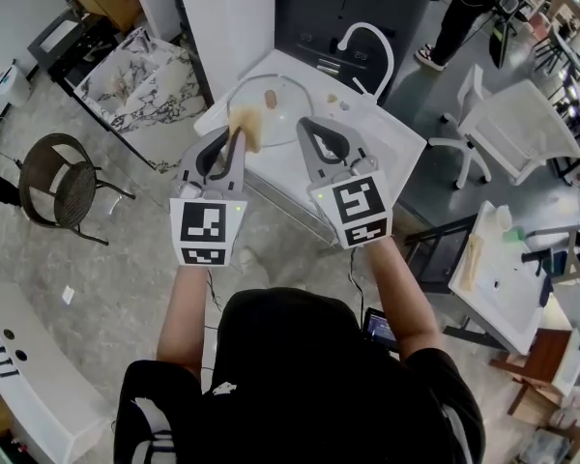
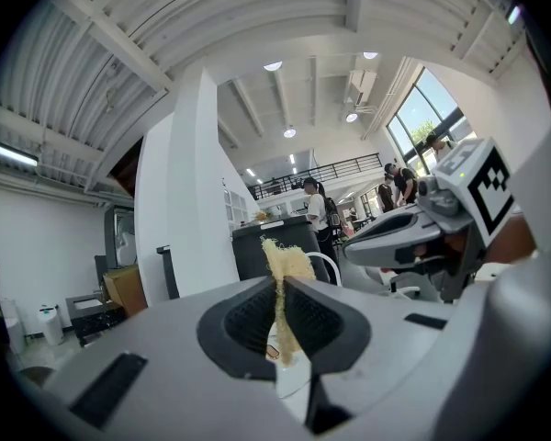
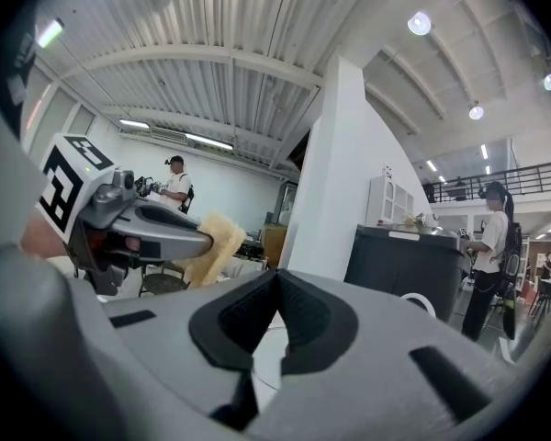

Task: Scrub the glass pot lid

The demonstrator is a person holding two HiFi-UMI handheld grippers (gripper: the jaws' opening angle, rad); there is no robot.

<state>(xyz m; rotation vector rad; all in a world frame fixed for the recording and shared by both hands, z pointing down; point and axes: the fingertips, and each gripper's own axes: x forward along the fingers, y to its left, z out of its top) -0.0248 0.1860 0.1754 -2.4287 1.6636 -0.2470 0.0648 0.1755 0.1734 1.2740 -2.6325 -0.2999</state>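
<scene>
The lid (image 1: 288, 104) rests knob-up on the counter (image 1: 398, 141), just left of the faucet (image 1: 371, 48); our left gripper (image 1: 235, 135) pinches a tan sponge (image 1: 246, 130) over the lid's side away from the faucet; our right gripper (image 1: 305, 122) is pressed together on nothing, nearer the faucet. We judge the risks thus: nothing steadies the lid, so a hard stroke could skate it off the counter; the sponge is caught only by a thin fold and could pull free. We read no brand or writing; only the grippers' square markers show.
</scene>
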